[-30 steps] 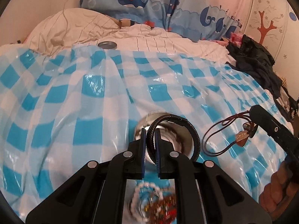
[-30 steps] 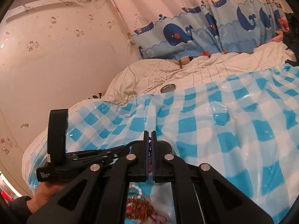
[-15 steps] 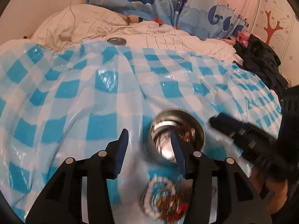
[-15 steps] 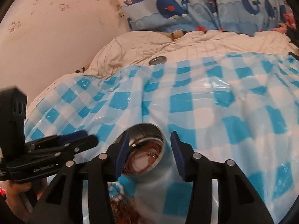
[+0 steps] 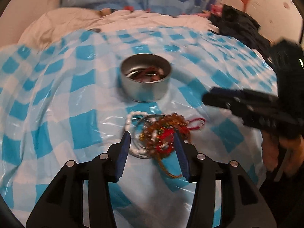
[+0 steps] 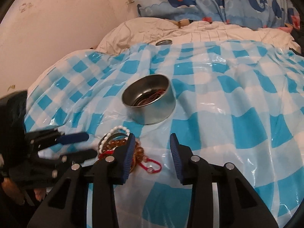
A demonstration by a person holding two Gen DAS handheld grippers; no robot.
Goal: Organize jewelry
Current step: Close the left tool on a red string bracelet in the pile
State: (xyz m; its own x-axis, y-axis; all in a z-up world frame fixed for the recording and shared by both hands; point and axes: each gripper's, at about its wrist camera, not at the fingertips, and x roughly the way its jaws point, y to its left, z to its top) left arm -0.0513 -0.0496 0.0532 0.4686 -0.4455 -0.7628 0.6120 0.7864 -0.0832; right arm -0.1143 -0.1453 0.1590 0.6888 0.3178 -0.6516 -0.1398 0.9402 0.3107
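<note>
Here, one metal tin, one jewelry heap, two parted claws.

The right gripper is a dark smear in the left view. Its finger hides part of the pile. The tin's contents are unreadable.

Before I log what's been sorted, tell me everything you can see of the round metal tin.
The tin is a low, round, lidless container of dull silvery metal with straight walls and a thin rim. It stands upright on the blue-and-white checked plastic sheet, beyond the jewelry pile. Inside lie coiled brownish cords or bands, too small to identify. Neither gripper touches it.
</note>
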